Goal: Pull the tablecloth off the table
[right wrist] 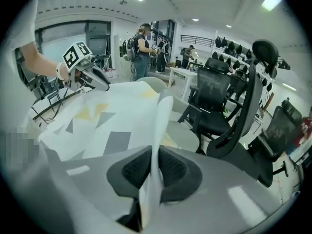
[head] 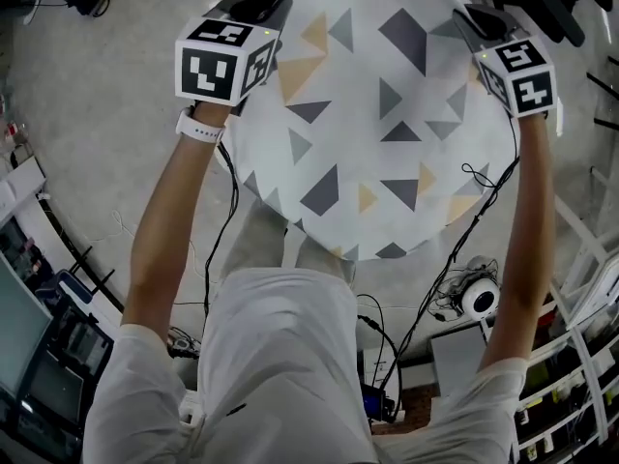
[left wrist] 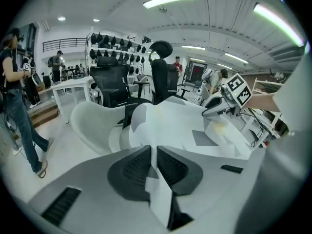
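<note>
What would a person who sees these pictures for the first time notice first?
A white tablecloth with grey and yellow triangles fills the middle of the head view. The left gripper and the right gripper each pinch one edge of it. Black office chairs stand behind.

A thin white tablecloth point(head: 377, 133) printed with grey and yellow triangles looks like soft matt cloth, creased where it folds. The left gripper point(left wrist: 154, 165) and right gripper point(right wrist: 155, 167) have smooth, matt grey plastic shells with black dimpled pads point(left wrist: 132, 168), probably rubber. The pale speckled floor point(head: 87, 114) looks rough.
</note>
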`<state>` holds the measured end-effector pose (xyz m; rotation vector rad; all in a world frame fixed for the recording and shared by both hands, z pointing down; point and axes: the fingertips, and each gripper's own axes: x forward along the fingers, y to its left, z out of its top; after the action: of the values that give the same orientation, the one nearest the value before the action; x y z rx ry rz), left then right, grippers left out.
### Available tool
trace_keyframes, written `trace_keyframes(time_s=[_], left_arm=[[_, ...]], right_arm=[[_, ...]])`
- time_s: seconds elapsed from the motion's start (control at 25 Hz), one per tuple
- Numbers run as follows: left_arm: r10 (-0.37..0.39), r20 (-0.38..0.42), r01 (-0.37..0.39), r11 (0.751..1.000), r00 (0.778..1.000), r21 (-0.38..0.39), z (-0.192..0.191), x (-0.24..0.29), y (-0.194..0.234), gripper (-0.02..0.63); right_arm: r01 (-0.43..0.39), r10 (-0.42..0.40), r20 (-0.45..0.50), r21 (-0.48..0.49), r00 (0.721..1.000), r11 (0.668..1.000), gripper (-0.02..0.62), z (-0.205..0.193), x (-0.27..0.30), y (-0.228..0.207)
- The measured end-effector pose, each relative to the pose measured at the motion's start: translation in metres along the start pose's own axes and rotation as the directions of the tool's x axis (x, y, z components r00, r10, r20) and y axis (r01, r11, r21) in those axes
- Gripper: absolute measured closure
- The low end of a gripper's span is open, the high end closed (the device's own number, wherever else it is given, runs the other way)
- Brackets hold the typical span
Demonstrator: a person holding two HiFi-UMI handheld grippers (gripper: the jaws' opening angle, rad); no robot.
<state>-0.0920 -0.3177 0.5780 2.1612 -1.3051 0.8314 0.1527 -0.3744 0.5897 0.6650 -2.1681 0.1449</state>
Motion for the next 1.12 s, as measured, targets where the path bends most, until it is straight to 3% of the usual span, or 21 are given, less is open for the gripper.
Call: trace_keyframes(time_s=[0.32,0.6,0.84,1.12], left_arm=[[-0.037,0.049,0.037,0.999,0.998,-0.005,0.010,-0.041,-0.030,0.569],[-0.084,0.140,0.082,0.996,0.987,0.024,0.010,-0.152,-0.045,0.572],[-0.135,0.189,0.123,0.990,0.973,0.076,0.032,-0.197,-0.069,0.575],[-0.191,0.272,0.150,0.975,0.943,0.163,0.023,-0.320,-0.077,0.575]], right_arm=[[-0.005,0.003,0.051,0.042,0.999,0.999,0.568,0.007,-0.056,0.026],[0.024,-0.041,0.144,0.118,0.989,0.993,0.575,0.049,-0.153,0.108],[0.064,-0.111,0.207,0.223,0.972,0.973,0.575,0.056,-0.220,0.134],[0.115,-0.214,0.297,0.318,0.931,0.941,0.574,0.092,-0.306,0.239]])
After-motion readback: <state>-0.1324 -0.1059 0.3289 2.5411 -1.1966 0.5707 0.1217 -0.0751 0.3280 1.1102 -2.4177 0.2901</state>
